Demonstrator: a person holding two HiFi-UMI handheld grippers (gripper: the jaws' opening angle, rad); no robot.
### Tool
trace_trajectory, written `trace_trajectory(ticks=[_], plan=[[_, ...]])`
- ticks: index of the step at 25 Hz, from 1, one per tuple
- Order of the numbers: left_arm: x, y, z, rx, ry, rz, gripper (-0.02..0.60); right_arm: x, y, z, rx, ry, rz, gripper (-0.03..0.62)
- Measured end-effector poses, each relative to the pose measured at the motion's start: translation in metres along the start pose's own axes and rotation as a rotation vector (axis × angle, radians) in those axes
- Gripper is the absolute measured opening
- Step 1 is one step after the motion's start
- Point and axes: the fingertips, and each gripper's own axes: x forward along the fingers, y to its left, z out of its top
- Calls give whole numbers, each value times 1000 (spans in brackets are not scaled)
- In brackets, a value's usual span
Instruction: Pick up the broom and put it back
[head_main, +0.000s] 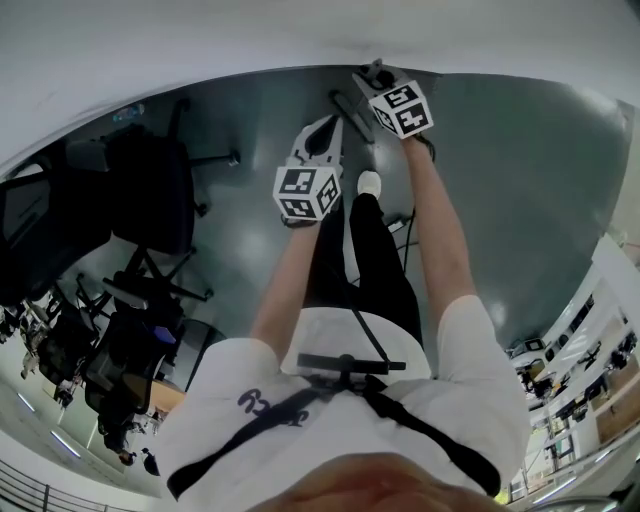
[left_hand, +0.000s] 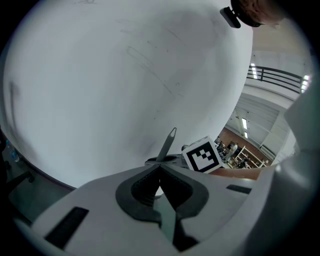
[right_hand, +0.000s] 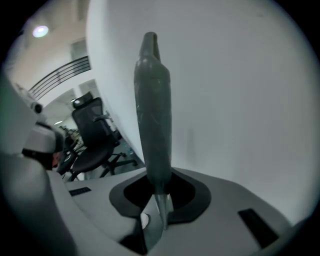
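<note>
I see the broom (right_hand: 152, 115) handle rising toward 12 o'clock out of my right gripper (right_hand: 159, 202) — jaws narrow, clamped on it. My left gripper (left_hand: 160, 187) pinches the same handle farther from its tip, which leans to 1 o'clock against the white wall (left_hand: 100, 75) — an office chair (right_hand: 92, 135) stands at 9 o'clock of the handle

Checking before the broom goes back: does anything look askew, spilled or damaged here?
Nothing stands out. The left gripper and right gripper are both shut on the broom, whose handle looks straight and unbroken. The floor shows no spill, and the chair stands upright.
</note>
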Motion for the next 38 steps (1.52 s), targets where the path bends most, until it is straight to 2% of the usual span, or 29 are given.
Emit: trace_trajectory(ticks=[2,3,5,10,11,12,13,15,17,23,29,33,37,38], plan=[[-1,4,0,-5,-4,5,12,6,16,4,-108,-9,102,77],[-1,6,-1,-7,-6,7,12,8,19,5,-121,-12,119,77],[0,9,-2,-13,-5,14,12,12,11,7,-70,-15,96,77],[3,2,-8,-21,-2,12,12,8,-24,-1,71,17,-32,80],[3,0,-8,-21,-1,10,12,6,-28,-4,92,23,-46,128],[3,-1,-9,-22,0,9,12,5,-32,-5,119,23,-50,225],[4,-2,-9,-23,1,9,12,5,-34,-6,151,17,-47,285],[6,-2,-10,-27,2,8,12,4,-36,-8,198,4,-41,287],[7,-4,-12,-31,3,4,12,2,-37,-12,206,5,-46,334],[7,4,-11,-25,6,4,12,-16,-35,-20,238,-19,-63,339],[-5,-1,-4,-13,-6,6,12,-90,-11,-24,268,-108,-77,336],[-20,-39,19,29,-36,-33,12,-172,3,-5,288,-227,-128,336],[-47,-77,55,83,-112,-73,12,-227,37,22,193,-297,-152,328],[-56,-87,67,96,-137,-77,12,-241,48,34,166,-329,-149,298]])
